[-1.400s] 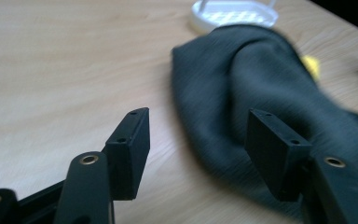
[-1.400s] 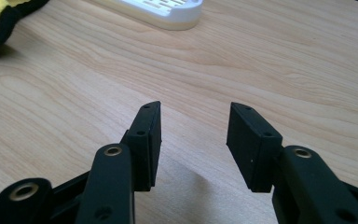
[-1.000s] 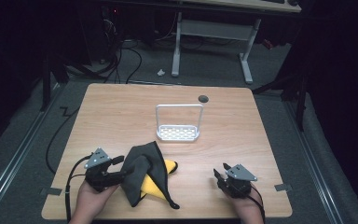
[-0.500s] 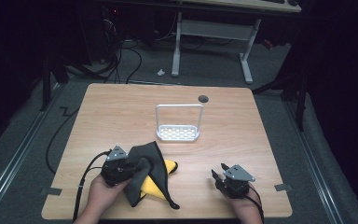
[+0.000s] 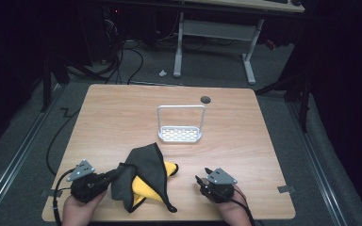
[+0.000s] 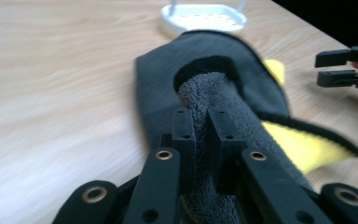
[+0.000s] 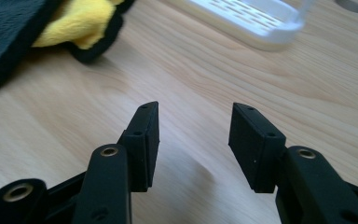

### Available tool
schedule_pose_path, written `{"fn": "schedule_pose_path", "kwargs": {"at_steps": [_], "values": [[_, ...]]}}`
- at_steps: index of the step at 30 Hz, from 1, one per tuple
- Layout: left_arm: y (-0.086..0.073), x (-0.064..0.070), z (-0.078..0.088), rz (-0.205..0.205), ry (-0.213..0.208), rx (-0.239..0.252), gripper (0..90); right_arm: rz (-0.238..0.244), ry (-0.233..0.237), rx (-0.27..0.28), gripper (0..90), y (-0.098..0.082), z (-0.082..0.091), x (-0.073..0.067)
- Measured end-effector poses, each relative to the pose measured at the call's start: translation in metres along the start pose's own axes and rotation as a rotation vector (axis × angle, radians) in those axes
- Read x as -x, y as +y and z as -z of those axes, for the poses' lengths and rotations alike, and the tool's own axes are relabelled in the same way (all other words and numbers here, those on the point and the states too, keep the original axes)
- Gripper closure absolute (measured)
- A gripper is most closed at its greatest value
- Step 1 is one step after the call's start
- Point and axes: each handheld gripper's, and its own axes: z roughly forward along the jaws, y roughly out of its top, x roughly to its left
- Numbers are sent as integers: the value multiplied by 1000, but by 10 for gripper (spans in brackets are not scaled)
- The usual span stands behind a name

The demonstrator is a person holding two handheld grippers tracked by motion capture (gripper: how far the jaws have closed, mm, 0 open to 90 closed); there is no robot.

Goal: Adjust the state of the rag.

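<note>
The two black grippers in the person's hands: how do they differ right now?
The left gripper has its jaws shut on a fold of the grey and yellow cloth; the right gripper stands open with nothing between its jaws. The left one touches the cloth, while the right one sits apart from it, over bare table. Both are black two-jaw tools.

Grey-and-yellow plush cloth (image 5: 143, 176) at table's (image 5: 113, 122) six o'clock edge, white perforated plastic rack (image 5: 180, 133) at cloth's one o'clock, left gripper (image 5: 111, 176) at nine, right gripper (image 5: 201, 180) at three
</note>
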Motion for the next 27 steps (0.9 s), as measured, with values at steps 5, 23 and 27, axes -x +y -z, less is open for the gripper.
{"fn": "schedule_pose_path", "kwargs": {"at_steps": [5,23,27], "values": [[-10,-7,3,14,7,-34,812,48,51,-5,532,16,-16,-24],[-9,-7,0,-4,-22,-18,808,50,81,-25,862,42,-38,-38],[-9,-2,-5,-22,-43,-26,805,30,29,-31,862,28,-23,-16]]}}
